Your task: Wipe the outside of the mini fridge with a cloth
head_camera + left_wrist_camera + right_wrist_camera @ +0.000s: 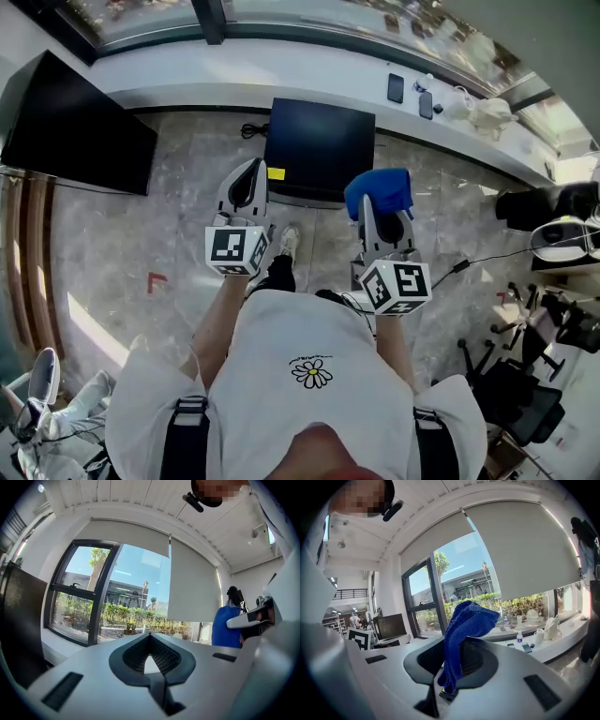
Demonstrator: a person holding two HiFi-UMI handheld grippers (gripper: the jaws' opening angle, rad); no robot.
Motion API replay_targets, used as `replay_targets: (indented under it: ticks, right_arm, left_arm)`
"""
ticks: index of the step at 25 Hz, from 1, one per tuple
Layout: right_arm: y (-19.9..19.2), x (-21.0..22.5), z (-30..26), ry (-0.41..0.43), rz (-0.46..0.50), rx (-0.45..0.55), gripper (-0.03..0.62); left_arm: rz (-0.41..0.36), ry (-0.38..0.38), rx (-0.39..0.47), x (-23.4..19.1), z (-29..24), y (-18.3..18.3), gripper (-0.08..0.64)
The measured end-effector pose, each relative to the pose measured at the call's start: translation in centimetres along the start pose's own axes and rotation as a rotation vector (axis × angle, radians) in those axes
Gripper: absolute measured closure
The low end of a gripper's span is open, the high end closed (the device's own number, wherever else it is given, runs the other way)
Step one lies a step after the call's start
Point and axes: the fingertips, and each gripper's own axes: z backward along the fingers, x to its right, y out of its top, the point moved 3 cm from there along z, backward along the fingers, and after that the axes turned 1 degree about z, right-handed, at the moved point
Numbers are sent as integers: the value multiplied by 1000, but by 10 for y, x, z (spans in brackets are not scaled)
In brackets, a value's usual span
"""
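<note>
blue cloth (464,630) pinched between the right gripper's (458,656) jaws, its bunched end poking past their tips | left gripper (150,639) jaws pressed together on nothing | black mini fridge (319,150) on the floor, beyond both jaw tips

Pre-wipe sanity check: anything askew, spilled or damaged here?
Nothing stands out. The cloth is clamped in the right tool, the left tool is shut and empty, and the fridge stands upright. No spill or damage visible.
</note>
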Motion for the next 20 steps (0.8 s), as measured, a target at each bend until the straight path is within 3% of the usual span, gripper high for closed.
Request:
replay_targets:
  ticks: [5, 10, 14, 20]
  right_arm:
    - [-1, 26, -53, -45, -59, -54, 517]
    - [-4, 72, -89, -54, -80, -99, 517]
    - [-7, 109, -111, -23, -104, -131, 517]
    - [9, 124, -153, 67, -99, -138, 516]
  left_arm:
    - [-8, -4, -59, -22, -51, -5, 555]
    - [-33, -1, -97, -17, -99, -17, 555]
    - [-81, 13, -79, 1, -128, -9, 555]
    - [-102, 77, -80, -2, -163, -1, 555]
